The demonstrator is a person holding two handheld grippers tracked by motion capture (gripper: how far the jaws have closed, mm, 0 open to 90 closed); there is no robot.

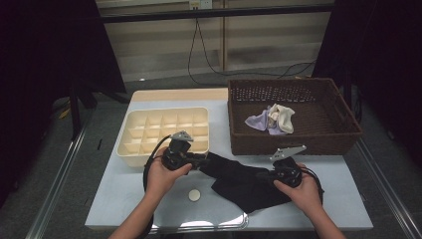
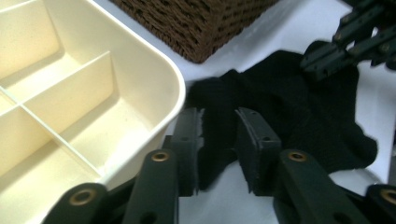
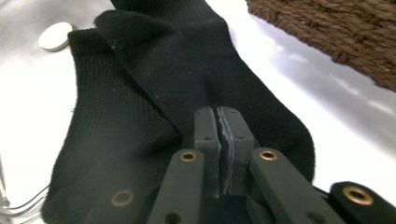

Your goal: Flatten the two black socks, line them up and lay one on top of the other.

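Now your right gripper (image 3: 220,135) pinches the black ribbed socks (image 3: 154,107); your left gripper's (image 2: 219,144) jaws stand narrowly apart, straddling their edge.

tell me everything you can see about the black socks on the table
The black socks look like ribbed knit fabric. Two lie flat and partly overlapped on the white table, in front of the wicker basket. The right gripper is shut on one end; the left gripper stands open astride the other end, pads not pressing.
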